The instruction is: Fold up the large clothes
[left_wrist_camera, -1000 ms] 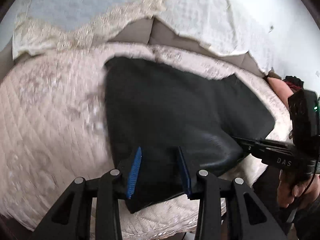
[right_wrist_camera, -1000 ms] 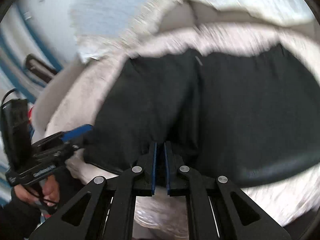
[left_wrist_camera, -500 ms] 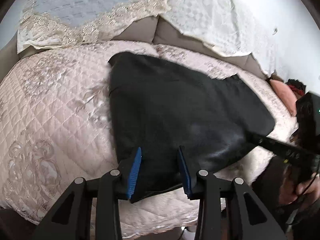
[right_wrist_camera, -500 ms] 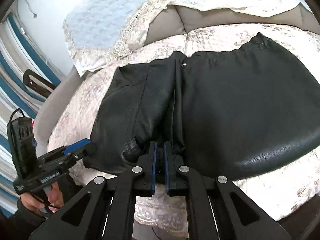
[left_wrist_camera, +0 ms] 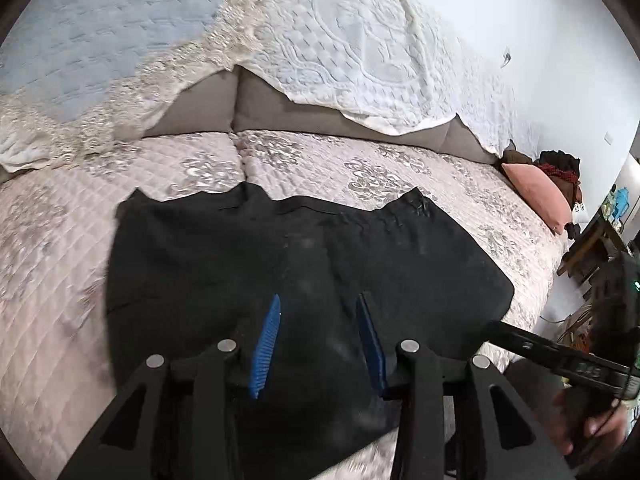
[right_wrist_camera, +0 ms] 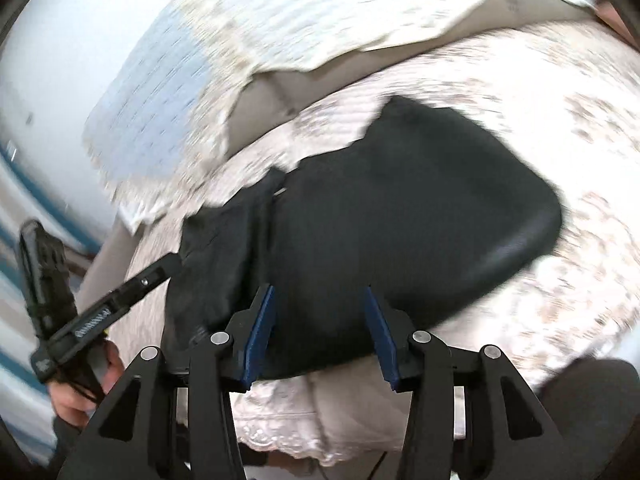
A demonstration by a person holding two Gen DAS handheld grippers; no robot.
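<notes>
Two grippers hung over the near edge of a sofa seat spread with a quilted pale cover (left_wrist_camera: 460,184), and one dark garment (left_wrist_camera: 304,264) lay folded flat on it, its upper edge toward the backrest and its lower edge close to the seat's front. In the left wrist view the left gripper (left_wrist_camera: 318,340) had its jaws parted and easing wider, hovering above the garment's lower middle with nothing pinched between the blue pads. In the right wrist view the right gripper (right_wrist_camera: 320,336) was opening quickly, jaws apart over the garment's near edge, the cloth below them but not pressed; that view was blurred.

The garment looked like black trousers or a skirt in a smooth, faintly glossy fabric, its rounded right fold catching the light. Judging by that sheen, it would probably be soft and limp but fairly heavy, and inclined to slide on itself, so a folded layer could slip out of a shallow pinch. The safest holds would likely be the two near corners, taking all layers deep between the pads, or the thicker seamed edge by the backrest.
</notes>
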